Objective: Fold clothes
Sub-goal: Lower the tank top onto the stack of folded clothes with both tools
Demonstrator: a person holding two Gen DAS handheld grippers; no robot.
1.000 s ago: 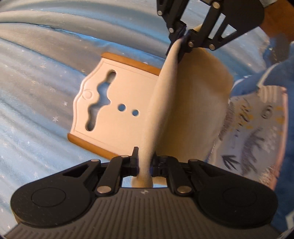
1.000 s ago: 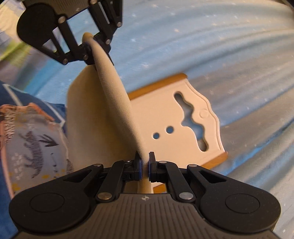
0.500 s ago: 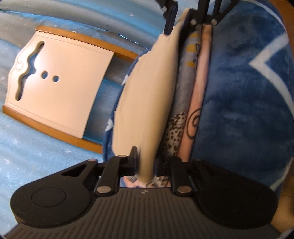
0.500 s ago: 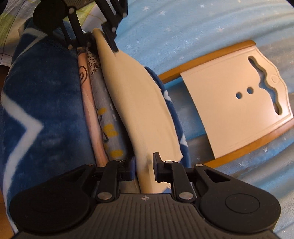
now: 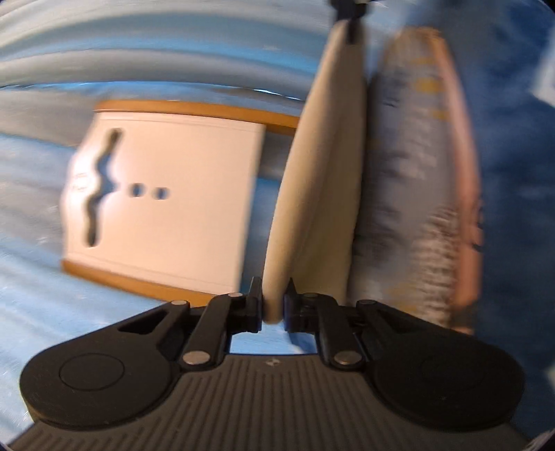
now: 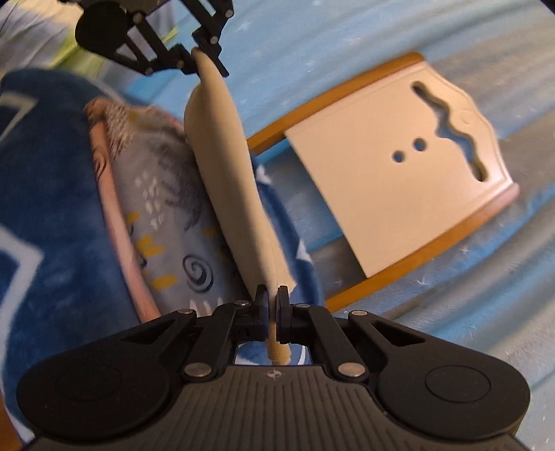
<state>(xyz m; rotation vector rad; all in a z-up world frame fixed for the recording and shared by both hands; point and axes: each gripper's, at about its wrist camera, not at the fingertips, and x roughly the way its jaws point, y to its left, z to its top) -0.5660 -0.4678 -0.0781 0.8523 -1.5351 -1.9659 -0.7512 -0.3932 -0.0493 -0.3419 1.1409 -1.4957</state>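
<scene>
A folded cream cloth (image 5: 319,190) hangs stretched between both grippers. My left gripper (image 5: 272,307) is shut on its near end, and my right gripper (image 5: 350,20) shows at the top edge on the far end. In the right wrist view my right gripper (image 6: 272,308) is shut on the cream cloth (image 6: 225,156), with the left gripper (image 6: 204,57) pinching the other end. The cloth stands on edge against a stack of folded patterned clothes (image 6: 163,208), which lies on a dark blue blanket (image 6: 41,215). The left wrist view is blurred.
A white folding board (image 5: 166,194) with orange edges lies flat on the light blue starred bedsheet (image 5: 34,312), left of the cloth. In the right wrist view the folding board (image 6: 399,173) lies to the right. The blue blanket (image 5: 513,173) fills the right side.
The cream cloth has been carried off the folding board to the patterned stack on the blue blanket. The right gripper's jaws, wider half a second ago, are now tight on the cloth.
</scene>
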